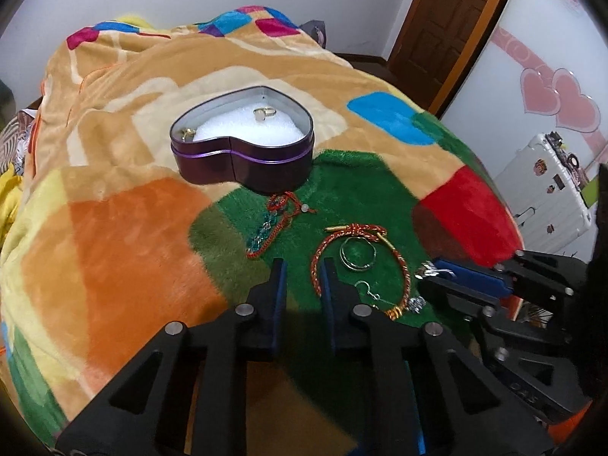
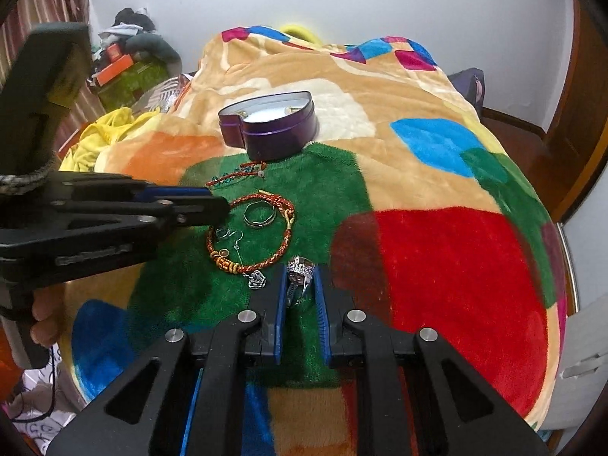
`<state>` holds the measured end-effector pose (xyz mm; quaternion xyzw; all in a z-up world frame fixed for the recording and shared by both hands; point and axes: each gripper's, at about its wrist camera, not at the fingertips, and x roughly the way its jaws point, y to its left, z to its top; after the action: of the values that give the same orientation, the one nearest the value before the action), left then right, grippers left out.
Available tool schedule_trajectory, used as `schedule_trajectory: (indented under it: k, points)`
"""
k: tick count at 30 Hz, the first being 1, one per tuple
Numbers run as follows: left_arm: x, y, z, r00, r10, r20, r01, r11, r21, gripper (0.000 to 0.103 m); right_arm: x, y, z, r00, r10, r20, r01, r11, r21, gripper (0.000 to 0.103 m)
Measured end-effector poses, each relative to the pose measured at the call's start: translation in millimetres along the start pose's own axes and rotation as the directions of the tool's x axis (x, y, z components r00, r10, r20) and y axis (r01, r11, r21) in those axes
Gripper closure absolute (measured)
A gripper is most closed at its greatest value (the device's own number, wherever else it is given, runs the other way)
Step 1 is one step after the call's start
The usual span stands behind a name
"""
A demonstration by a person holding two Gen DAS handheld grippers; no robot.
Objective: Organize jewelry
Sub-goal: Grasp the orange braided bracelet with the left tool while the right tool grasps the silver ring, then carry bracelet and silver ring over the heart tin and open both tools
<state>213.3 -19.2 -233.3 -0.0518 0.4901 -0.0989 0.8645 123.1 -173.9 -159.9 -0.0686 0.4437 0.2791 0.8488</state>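
A purple heart-shaped tin point(image 1: 243, 167) point(image 2: 277, 136) stands open on the blanket, with a gold ring point(image 1: 265, 113) on its white foam. In front of it, on the green patch, lie a red cord with teal beads point(image 1: 273, 224), a red-gold braided bracelet point(image 1: 357, 228) point(image 2: 281, 254), thin hoops point(image 1: 357, 254) point(image 2: 260, 214) and an earring hook point(image 1: 366, 290). My left gripper point(image 1: 304, 277) point(image 2: 222, 209) is low over the bracelet's left arc, with a gap between its pads and the cord just inside the right finger. My right gripper point(image 2: 300, 288) point(image 1: 427, 275) is shut on a silver crown ring point(image 2: 300, 269).
The multicoloured fleece blanket point(image 1: 114, 247) covers the bed. A silver charm point(image 2: 257, 279) lies by the bracelet's clasp. A white suitcase point(image 1: 547, 197) stands off the bed's right side, with a wooden door point(image 1: 448, 19) behind it. Clothes and boxes point(image 2: 133, 57) are piled at the far left.
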Motion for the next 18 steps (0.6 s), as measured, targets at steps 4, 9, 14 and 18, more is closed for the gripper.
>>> schedule_trajectory:
  k: [4,9,14,18]
  points:
    - [6,0,0,1.000,-0.012,-0.013,0.011,1.000,-0.011,0.089,-2,-3,2,1.000,-0.001,0.012,0.001,1.000,0.007,0.090]
    - [5,-3,-1,1.000,0.003,-0.010,-0.003,1.000,0.014,0.100,-4,-7,3,1.000,-0.002,0.020,0.002,1.000,0.027,0.090]
    - [-4,-8,-3,0.999,0.029,0.025,-0.030,0.999,0.020,0.101,-8,-11,5,0.999,-0.004,0.033,0.003,0.999,0.050,0.090]
    - [-12,-13,-4,0.999,0.016,0.039,-0.017,1.000,0.020,0.102,-14,-13,6,0.999,-0.010,0.045,0.007,0.998,0.058,0.090]
